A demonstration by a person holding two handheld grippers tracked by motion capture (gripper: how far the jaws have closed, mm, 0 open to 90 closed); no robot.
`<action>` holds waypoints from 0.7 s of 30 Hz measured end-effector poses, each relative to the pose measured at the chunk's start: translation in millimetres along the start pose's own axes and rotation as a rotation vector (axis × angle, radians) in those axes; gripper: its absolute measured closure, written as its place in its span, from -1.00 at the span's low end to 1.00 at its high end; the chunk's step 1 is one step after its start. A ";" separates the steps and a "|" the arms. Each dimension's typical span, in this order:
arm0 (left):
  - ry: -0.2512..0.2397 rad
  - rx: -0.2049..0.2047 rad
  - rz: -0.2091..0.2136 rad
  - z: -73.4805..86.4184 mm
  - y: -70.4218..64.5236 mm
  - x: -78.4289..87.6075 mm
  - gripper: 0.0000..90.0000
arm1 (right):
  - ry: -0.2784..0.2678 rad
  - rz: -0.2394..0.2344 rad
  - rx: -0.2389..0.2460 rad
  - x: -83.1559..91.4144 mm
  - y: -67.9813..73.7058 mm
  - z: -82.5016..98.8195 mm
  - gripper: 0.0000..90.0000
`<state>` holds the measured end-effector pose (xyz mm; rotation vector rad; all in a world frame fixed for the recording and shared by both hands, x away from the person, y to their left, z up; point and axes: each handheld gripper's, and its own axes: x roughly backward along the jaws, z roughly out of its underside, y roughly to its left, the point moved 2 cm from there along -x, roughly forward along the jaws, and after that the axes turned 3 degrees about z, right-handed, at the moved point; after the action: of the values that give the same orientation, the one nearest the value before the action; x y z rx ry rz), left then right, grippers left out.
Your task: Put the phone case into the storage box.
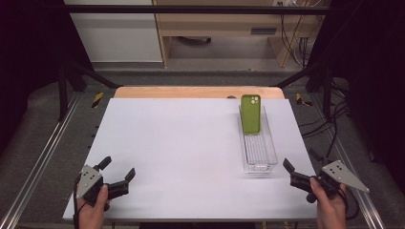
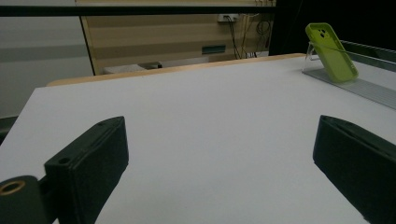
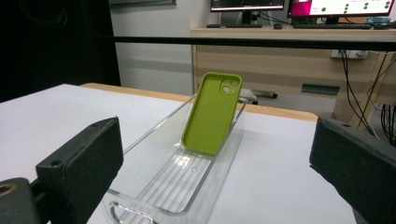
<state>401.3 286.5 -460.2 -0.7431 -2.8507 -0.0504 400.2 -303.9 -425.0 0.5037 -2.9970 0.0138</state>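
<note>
A green phone case (image 1: 250,113) stands tilted, leaning on the far end of a clear plastic tray (image 1: 261,151) at the right of the white table. My right gripper (image 1: 300,160) is held near the table's front right corner, just right of the tray's near end, open and holding nothing. In the right gripper view the case (image 3: 212,114) and tray (image 3: 186,183) lie straight ahead between the wide-apart jaws (image 3: 217,158). My left gripper (image 1: 118,168) is open over the front left of the table. Its own view shows the case (image 2: 332,51) far off at upper right.
The white board (image 1: 191,143) lies on a wooden tabletop (image 1: 191,92) whose edge shows at the back. Metal rails (image 1: 43,152) run along both sides. Beyond the table are a wooden desk (image 3: 280,56), cables and monitors.
</note>
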 end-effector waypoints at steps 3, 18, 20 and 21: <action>-0.002 -0.002 0.001 -0.2 0.2 0.8 -0.93 | -0.001 -0.001 -0.004 -1.0 2.1 3.4 -0.94; -0.023 0.005 0.007 -1.3 -0.2 3.9 -0.94 | -0.008 -0.009 -0.006 -1.0 7.7 21.3 -0.94; -0.022 0.002 0.009 -1.4 -0.6 3.8 -0.94 | -0.010 -0.009 -0.005 -2.0 9.1 22.8 -0.95; -0.024 0.002 0.010 -1.4 -1.0 3.9 -0.94 | -0.010 -0.013 -0.007 -2.7 10.0 23.5 -0.94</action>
<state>397.7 287.4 -458.0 -0.7625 -2.8686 -0.0372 397.1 -294.1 -448.6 0.5242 -3.0028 -0.0001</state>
